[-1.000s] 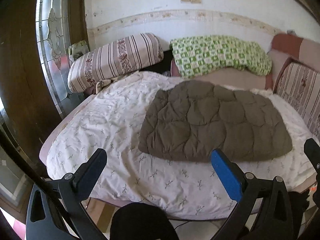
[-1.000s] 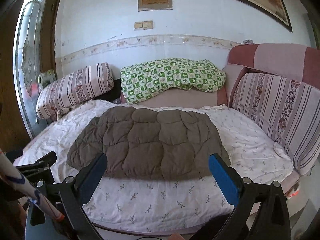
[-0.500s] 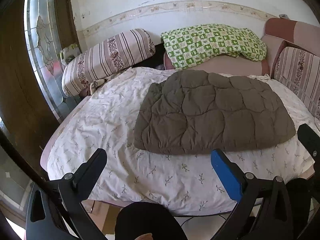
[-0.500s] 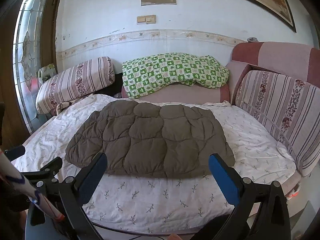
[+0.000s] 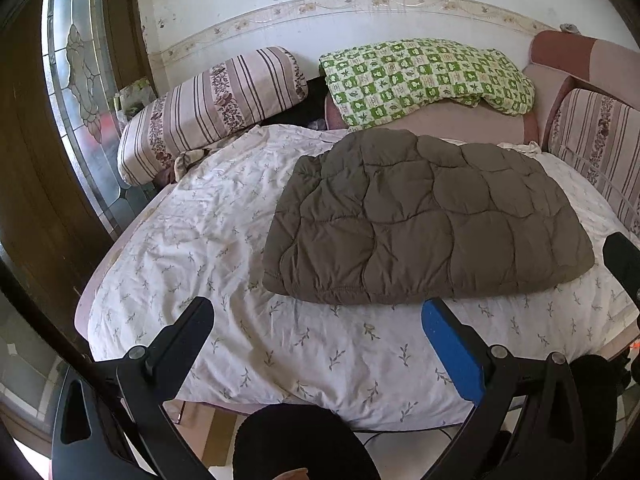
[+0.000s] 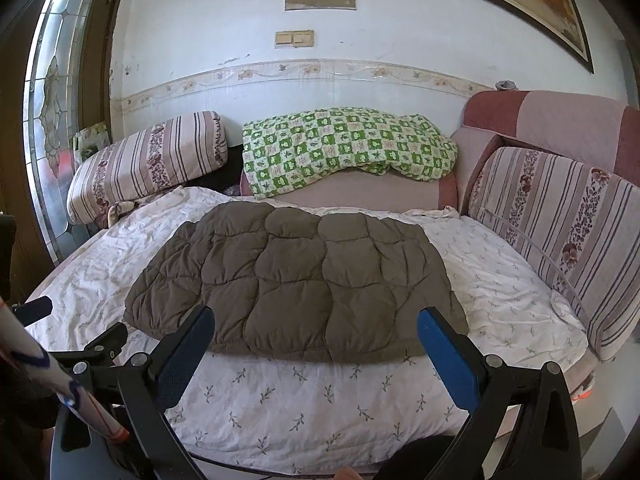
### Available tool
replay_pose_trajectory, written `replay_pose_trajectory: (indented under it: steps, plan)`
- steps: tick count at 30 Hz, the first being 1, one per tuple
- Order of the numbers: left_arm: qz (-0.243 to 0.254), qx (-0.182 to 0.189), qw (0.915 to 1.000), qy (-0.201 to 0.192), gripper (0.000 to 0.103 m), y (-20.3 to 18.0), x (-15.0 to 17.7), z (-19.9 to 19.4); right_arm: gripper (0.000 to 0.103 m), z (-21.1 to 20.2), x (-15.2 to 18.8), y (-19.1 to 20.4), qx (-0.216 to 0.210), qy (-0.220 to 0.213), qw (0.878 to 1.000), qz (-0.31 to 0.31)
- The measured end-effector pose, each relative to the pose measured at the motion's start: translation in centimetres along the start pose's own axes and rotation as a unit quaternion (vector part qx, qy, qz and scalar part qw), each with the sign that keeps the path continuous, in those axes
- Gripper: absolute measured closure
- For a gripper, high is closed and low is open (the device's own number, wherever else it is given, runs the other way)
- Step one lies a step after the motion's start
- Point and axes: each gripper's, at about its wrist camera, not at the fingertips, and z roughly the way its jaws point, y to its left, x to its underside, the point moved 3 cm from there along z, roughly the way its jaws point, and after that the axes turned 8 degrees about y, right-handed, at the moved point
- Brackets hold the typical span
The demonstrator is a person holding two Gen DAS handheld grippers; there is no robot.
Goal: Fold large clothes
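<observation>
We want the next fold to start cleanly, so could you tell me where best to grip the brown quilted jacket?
Probably the near hem of the brown quilted jacket, at its two front corners, coming in low from the bed's front edge. That gathered edge faces both open grippers, lies flat, and nothing covers it.

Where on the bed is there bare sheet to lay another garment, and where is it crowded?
Bare sheet lies between the brown quilted jacket and the striped bolster, and in a strip along the near edge in front of the jacket's hem. A narrower patch sits between the jacket and the striped cushion. The back is crowded by the green checked blanket.
</observation>
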Motion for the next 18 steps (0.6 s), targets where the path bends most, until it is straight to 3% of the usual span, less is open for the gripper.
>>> replay_pose_trajectory:
  steps: [18]
  plan:
    - [0.023, 0.018, 0.9996, -0.004, 0.000, -1.1, -2.0, 0.3, 0.000, -0.1, -2.5, -0.2, 0.016, -0.027, 1.000, -0.001]
